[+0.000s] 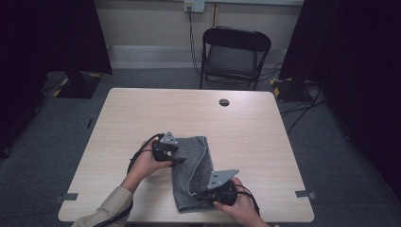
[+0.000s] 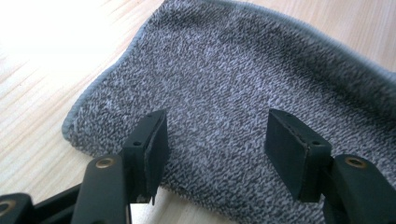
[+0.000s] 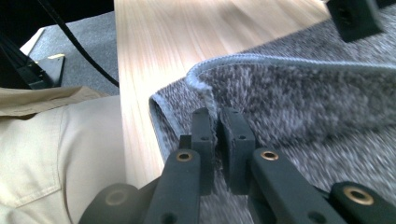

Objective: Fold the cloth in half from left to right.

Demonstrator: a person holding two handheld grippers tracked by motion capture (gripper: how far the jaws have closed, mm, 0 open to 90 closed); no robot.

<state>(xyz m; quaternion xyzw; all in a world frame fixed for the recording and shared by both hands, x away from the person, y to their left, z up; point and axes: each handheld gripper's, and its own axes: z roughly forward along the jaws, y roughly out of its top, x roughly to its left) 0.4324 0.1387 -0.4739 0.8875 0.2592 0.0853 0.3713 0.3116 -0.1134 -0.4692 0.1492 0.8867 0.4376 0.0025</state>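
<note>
With your right gripper (image 3: pixel 215 140) pinching the towel's (image 1: pixel 191 170) hem, lower your wide-open left gripper (image 2: pixel 212 140) onto the towel's edge before closing.

Recording studio or lab: bare wood worktop (image 1: pixel 246 127) on grey carpet (image 1: pixel 331 156), black curtains (image 1: pixel 350 56) on both sides, folding chair (image 1: pixel 234 54) beyond far edge, taped floor marks (image 1: pixel 305 193), wall socket (image 1: pixel 194 5).

Beyond my desk (image 1: pixel 142 109) a black folding chair (image 1: pixel 235 54) stands on grey carpet (image 1: pixel 331 156), against a pale wall (image 1: pixel 151 23) flanked by dark curtains (image 1: pixel 359 56).
</note>
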